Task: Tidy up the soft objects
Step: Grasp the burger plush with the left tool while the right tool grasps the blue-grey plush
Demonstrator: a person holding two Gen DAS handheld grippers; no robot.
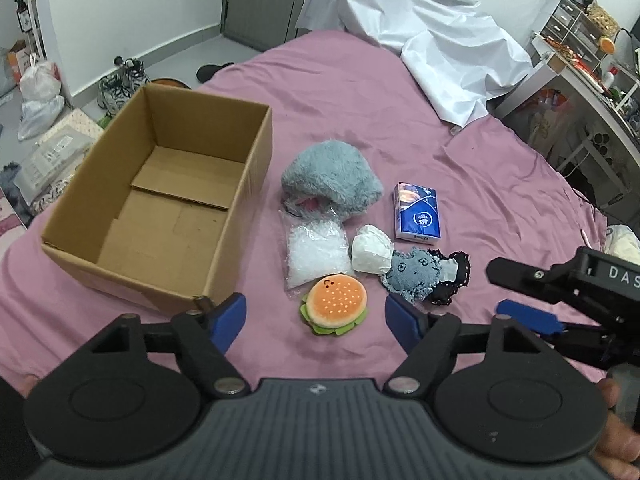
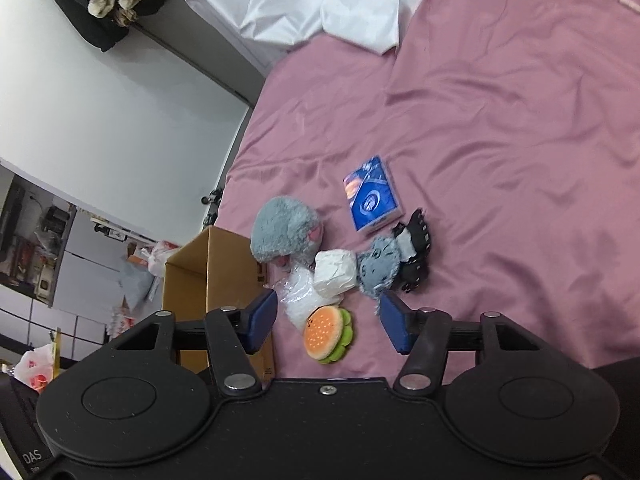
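An empty cardboard box (image 1: 168, 204) stands open on the pink bed (image 1: 360, 92). Right of it lie a fluffy grey-blue plush (image 1: 330, 180), a clear bag of white filling (image 1: 316, 252), a white wad (image 1: 372, 254), a blue tissue pack (image 1: 416, 210), a grey doll in black dress (image 1: 424, 276) and a burger plush (image 1: 334, 304). My left gripper (image 1: 316, 320) is open, hovering just before the burger. My right gripper (image 2: 328, 326) is open, rolled sideways, with the burger plush (image 2: 326, 332) between its fingers' line; its finger (image 1: 528, 316) shows at the left view's right.
A white sheet (image 1: 432, 32) lies crumpled at the bed's far end. Shoes and bags (image 1: 120, 84) sit on the floor left of the bed. A cluttered desk (image 1: 592, 68) stands at the right.
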